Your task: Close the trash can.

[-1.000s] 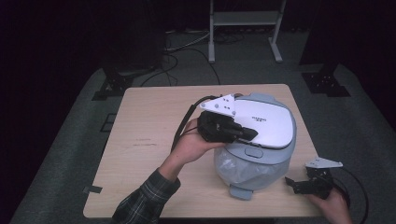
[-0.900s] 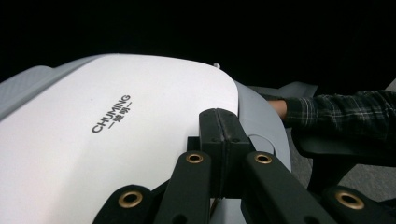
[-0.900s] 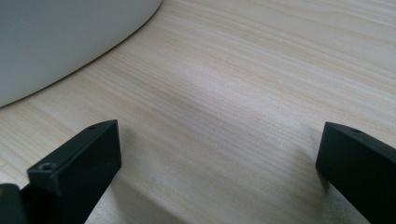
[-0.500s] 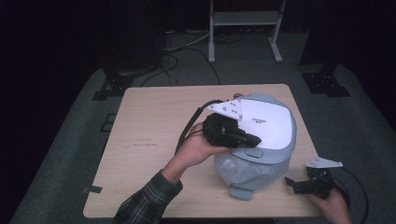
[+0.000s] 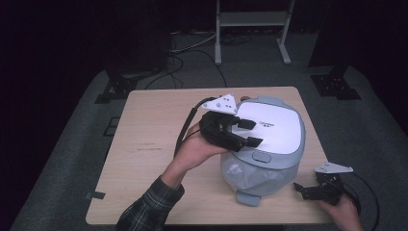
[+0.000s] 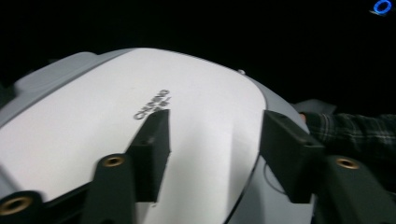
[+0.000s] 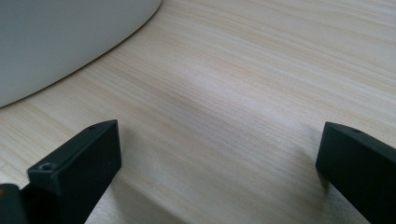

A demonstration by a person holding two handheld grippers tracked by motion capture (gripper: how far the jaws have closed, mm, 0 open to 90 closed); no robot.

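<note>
On the table: a rice cooker (image 5: 262, 144) is sitting toward the right half of the table (image 5: 144, 144), its white lid (image 5: 269, 130) facing up and its grey body below.
Left gripper: the left gripper (image 5: 250, 133) is hovering over the lid's near-left part, held by the person's left hand (image 5: 195, 151); in the left gripper view (image 6: 212, 140) it is looking along the lid (image 6: 116, 121).
Left fingers: they are standing spread, grasping nothing; one finger (image 6: 152, 144) is lying over the white panel near the printed lettering, the other is out past the panel's edge. Whether either is touching the lid cannot be told.
Right gripper: the right gripper (image 5: 308, 188) is resting low near the table's near-right corner, well apart from the work; in its own view (image 7: 219, 154) it is facing bare wood (image 7: 243, 93) beside the cooker's curved wall (image 7: 60, 42).
Right fingers: released, wide apart, with nothing between them.
Lid: it is looking closed, lying flat on the body; the latch button (image 5: 260, 156) at the front is looking untouched.
Progress: this is judged an early stage, with the left gripper arriving at the lid and no grip or press made yet.
Left to do: likely pressing or handling the lid, then whatever is following inside the cooker.
</note>
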